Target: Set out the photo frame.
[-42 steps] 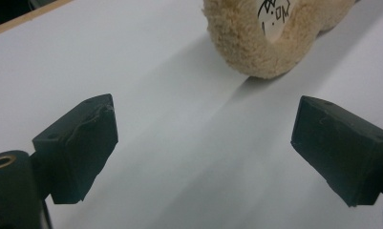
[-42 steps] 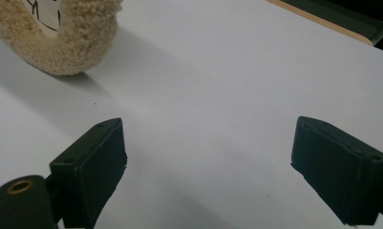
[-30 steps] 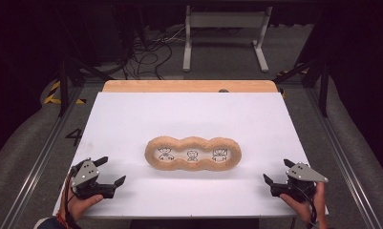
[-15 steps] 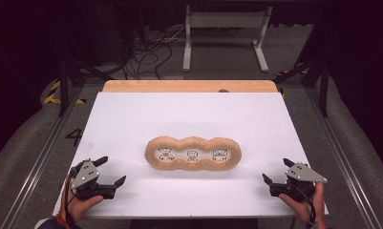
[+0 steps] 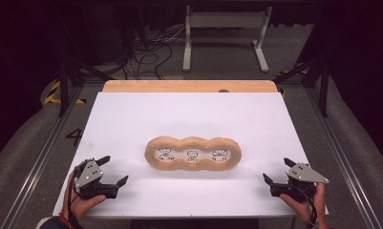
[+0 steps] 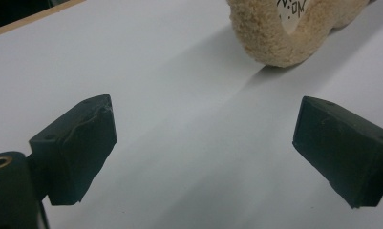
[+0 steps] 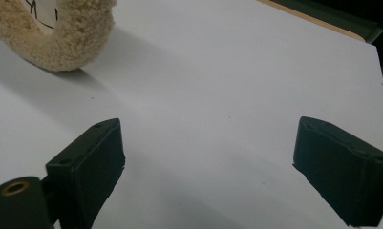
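A tan fleecy three-lobed ring [image 5: 193, 153] lies flat at the middle of the white table top [image 5: 189, 119], with a small black drawing inside each of its three openings. My left gripper [image 5: 113, 171] rests near the front left corner, open, nothing between its jaws. My right gripper [image 5: 277, 171] rests near the front right corner, open and empty too. In the left gripper view the ring's end [image 6: 294, 33] lies ahead at upper right, past the open gripper [image 6: 203, 138]. In the right gripper view the ring's other end [image 7: 60, 33] lies at upper left, beyond the gripper [image 7: 208, 152].
A wooden strip [image 5: 189, 86] runs along the table's far edge. Behind it, on the dark floor, stand a grey metal frame [image 5: 225, 33] and tangled cables [image 5: 146, 47]. Metal rails [image 5: 36, 157] flank the table on both sides.
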Demonstrator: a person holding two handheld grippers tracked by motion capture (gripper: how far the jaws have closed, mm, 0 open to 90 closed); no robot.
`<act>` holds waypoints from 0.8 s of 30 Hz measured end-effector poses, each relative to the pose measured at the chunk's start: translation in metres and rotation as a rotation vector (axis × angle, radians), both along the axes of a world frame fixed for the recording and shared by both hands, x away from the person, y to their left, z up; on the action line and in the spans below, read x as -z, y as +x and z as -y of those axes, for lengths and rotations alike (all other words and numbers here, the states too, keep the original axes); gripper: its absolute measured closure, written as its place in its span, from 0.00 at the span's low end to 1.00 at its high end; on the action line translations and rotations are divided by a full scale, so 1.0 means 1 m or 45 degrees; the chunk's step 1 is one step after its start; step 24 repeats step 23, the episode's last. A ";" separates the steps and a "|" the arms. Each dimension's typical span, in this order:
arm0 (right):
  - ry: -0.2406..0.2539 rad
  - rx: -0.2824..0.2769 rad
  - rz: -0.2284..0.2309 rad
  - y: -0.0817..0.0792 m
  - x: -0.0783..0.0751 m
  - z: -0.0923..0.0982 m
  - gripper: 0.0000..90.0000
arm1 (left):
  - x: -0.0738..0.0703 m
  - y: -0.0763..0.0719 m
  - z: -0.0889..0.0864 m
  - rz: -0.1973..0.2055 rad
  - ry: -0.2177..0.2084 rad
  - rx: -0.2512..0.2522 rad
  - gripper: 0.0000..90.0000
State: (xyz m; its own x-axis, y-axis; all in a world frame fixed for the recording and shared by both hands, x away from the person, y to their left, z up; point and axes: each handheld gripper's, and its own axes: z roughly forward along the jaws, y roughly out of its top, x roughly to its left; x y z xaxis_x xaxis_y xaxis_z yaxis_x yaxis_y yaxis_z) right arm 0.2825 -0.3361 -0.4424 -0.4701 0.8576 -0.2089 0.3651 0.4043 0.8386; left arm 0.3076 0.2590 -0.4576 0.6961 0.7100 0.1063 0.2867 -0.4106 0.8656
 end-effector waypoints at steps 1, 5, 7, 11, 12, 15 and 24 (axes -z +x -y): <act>0.004 0.000 -0.003 0.000 0.000 0.000 0.11 | 0.000 0.000 0.000 -0.003 -0.011 -0.003 0.09; -0.009 -0.020 -0.010 0.004 0.000 -0.005 0.11 | 0.000 -0.002 -0.003 -0.002 -0.034 -0.008 0.09; -0.006 -0.038 -0.010 0.003 0.000 -0.007 0.13 | 0.000 -0.002 -0.003 -0.005 -0.033 -0.009 0.09; -0.003 -0.057 -0.006 0.000 -0.001 -0.007 0.13 | -0.001 -0.004 0.000 -0.007 -0.021 -0.013 0.09; -0.003 -0.057 -0.006 0.000 -0.001 -0.007 0.13 | -0.001 -0.005 0.001 -0.003 -0.018 -0.012 0.09; 0.005 -0.059 0.003 -0.002 -0.002 -0.006 0.13 | -0.002 -0.005 0.000 0.000 -0.023 -0.018 0.08; 0.022 -0.047 0.014 0.001 -0.002 -0.004 0.13 | 0.000 -0.001 0.000 -0.015 -0.025 -0.024 0.08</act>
